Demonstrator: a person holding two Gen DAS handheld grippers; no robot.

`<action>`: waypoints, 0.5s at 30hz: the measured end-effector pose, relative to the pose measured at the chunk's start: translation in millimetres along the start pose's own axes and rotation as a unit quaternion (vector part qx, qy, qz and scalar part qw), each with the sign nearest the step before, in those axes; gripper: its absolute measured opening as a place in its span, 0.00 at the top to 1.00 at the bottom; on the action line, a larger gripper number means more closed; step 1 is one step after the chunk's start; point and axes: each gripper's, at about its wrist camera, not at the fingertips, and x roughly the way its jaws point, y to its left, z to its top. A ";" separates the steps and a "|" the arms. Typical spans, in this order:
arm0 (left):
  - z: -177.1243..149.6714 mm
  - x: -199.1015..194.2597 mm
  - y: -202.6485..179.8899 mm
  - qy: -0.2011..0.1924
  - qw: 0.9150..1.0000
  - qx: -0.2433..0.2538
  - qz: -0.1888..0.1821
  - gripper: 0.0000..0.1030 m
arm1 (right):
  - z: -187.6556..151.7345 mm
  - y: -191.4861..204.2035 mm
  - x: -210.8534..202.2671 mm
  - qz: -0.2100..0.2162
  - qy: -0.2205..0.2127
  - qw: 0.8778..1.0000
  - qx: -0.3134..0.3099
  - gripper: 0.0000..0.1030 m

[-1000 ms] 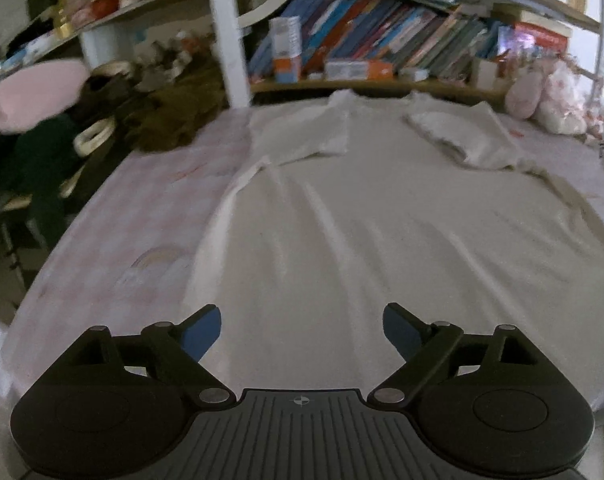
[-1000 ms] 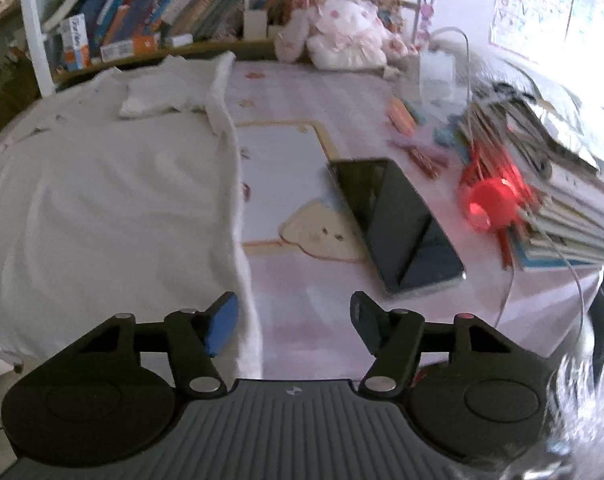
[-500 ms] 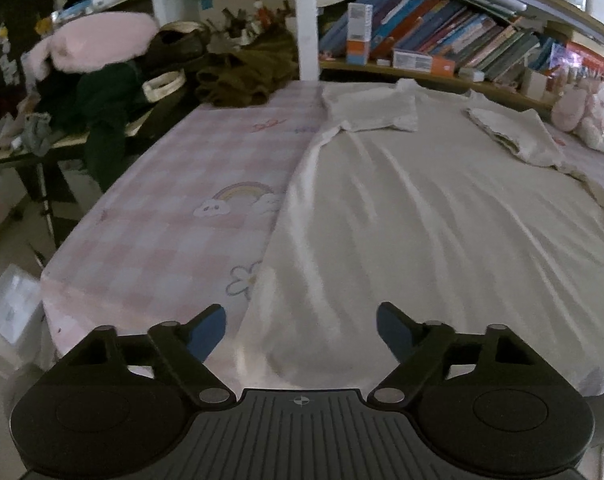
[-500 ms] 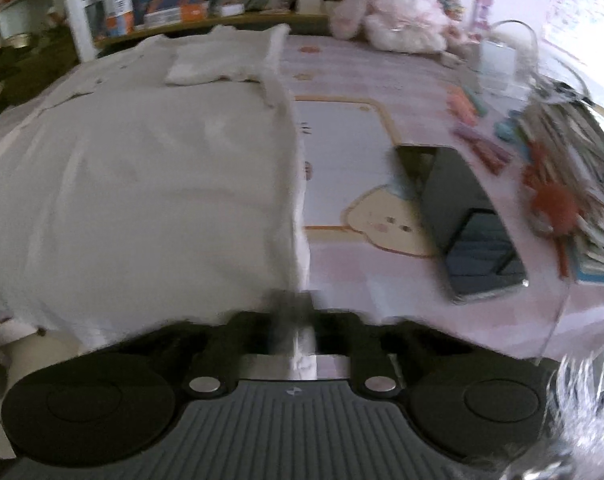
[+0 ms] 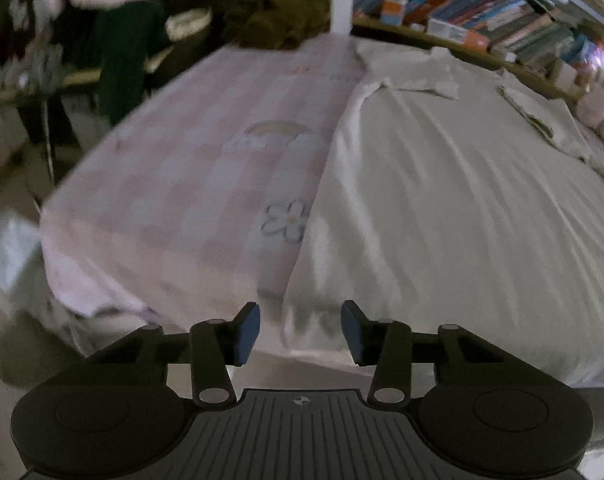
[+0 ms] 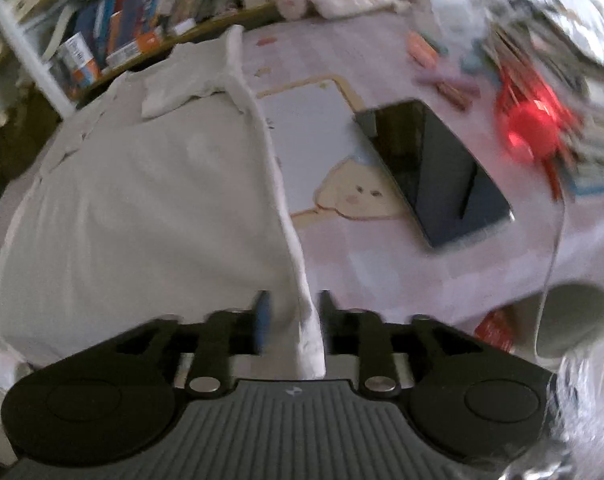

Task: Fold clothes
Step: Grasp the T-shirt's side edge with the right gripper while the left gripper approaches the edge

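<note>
Garment: white shirt [image 5: 453, 200] spread flat on the pink checked cloth [image 5: 174, 184]; collar and folded sleeves at the far end, hem hanging over the near table edge.
Left edge: bare checked cloth runs left of the shirt to the table's left rim; open room there.
Right edge: shirt's right side seam [image 6: 290, 232] runs near to far; a dark tablet [image 6: 433, 176] lies near it on the right, with a red gadget [image 6: 529, 128] and stacked books beyond.
Far edge: bookshelf [image 5: 481, 12] just behind the collar.
Left gripper [image 5: 300, 330]: jaws closing, apart; shirt's near-left hem corner lies between them, pads not pressing.
Right gripper [image 6: 292, 320]: jaws opening; shirt's near-right hem corner hangs between them, released.
</note>
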 end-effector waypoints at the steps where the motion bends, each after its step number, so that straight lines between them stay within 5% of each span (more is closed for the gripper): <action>1: 0.1 2.8 3.8 0.007 1.000 -0.006 -0.008 0.58 | 0.2 -4.8 0.2 0.003 0.006 1.000 0.011 0.70; 15: 0.3 34.2 19.3 0.070 0.994 0.013 -0.085 0.58 | 7.5 -16.4 20.8 0.038 0.083 0.996 -0.009 0.64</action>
